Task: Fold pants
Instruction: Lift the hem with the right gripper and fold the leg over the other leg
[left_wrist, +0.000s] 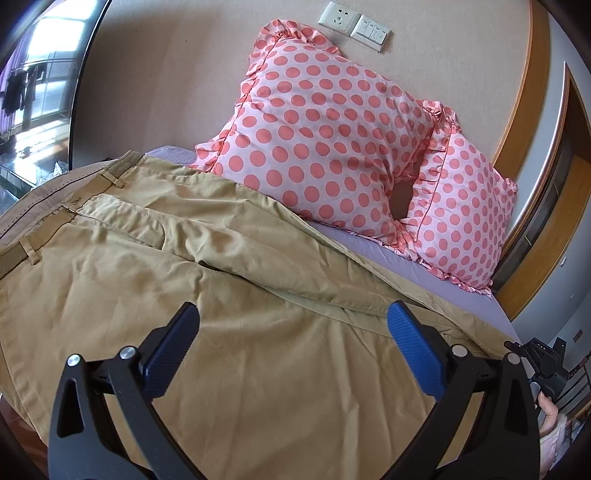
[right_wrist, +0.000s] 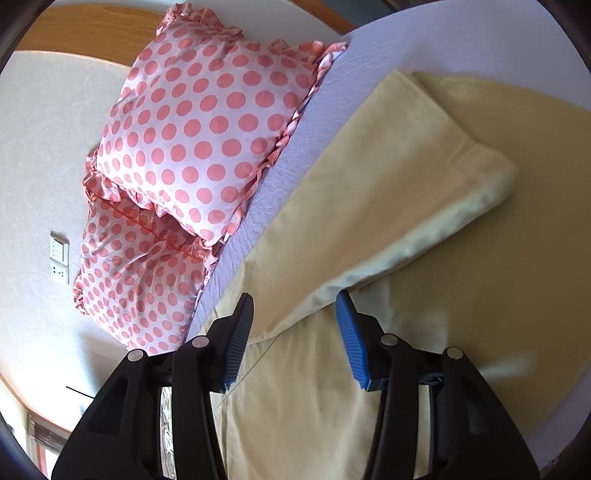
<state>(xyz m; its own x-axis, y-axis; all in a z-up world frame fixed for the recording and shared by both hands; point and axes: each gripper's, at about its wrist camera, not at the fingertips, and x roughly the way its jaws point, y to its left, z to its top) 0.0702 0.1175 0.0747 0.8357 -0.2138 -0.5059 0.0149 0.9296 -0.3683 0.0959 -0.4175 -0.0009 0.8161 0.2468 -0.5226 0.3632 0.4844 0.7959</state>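
Tan khaki pants (left_wrist: 229, 280) lie spread on a lilac bed sheet (left_wrist: 424, 269), waistband at the upper left of the left wrist view. My left gripper (left_wrist: 293, 317) is open and empty, hovering just above the seat and thigh area. In the right wrist view the pants (right_wrist: 369, 206) look pale yellow, with one leg lying folded diagonally over the other. My right gripper (right_wrist: 295, 306) is open and empty, its fingers on either side of that folded leg's lower edge, close above the cloth.
Two pink polka-dot pillows (left_wrist: 325, 125) (right_wrist: 199, 122) lean against the wall at the head of the bed. A wall socket and switch (left_wrist: 354, 24) sit above them. The bed edge (left_wrist: 506, 314) and a wooden frame (left_wrist: 524, 122) are at right.
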